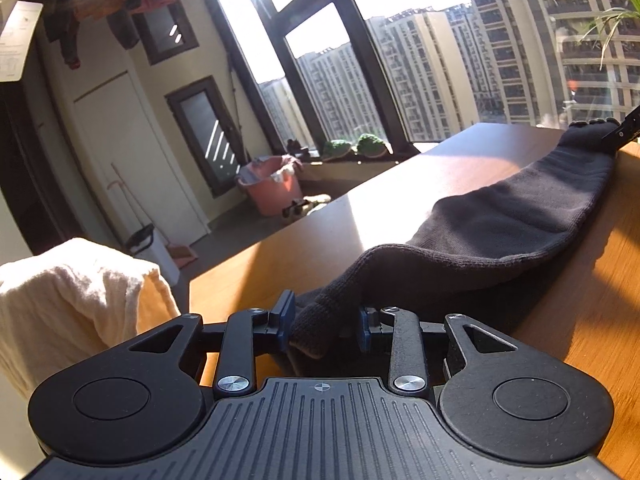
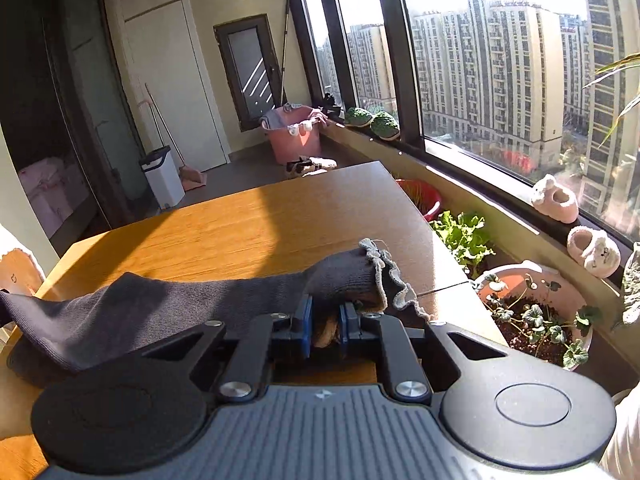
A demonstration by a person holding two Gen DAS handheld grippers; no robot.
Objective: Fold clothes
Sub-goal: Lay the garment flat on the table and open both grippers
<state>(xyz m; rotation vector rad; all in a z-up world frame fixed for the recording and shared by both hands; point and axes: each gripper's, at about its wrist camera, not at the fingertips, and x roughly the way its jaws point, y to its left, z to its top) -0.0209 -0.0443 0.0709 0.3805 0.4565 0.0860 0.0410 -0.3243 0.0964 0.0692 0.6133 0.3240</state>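
A long dark grey sock [image 1: 500,220] lies stretched across the wooden table [image 1: 580,300]. My left gripper [image 1: 326,326] has its jaws partly apart, with one end of the sock bunched between the blue pads. My right gripper [image 2: 325,326] is shut on the other end of the sock [image 2: 160,304], the cuff with a pale frilly trim [image 2: 390,276]. The right gripper's tip shows at the far right of the left wrist view [image 1: 624,130], holding that end slightly raised. The sock sags onto the table [image 2: 240,220] between the two grippers.
A cream towel [image 1: 72,292] hangs off the table's left side. A pink laundry tub [image 2: 294,136] and a white bin [image 2: 160,176] stand on the floor. Potted plants [image 2: 536,312], slippers [image 2: 556,200] and a window sill run along the right table edge.
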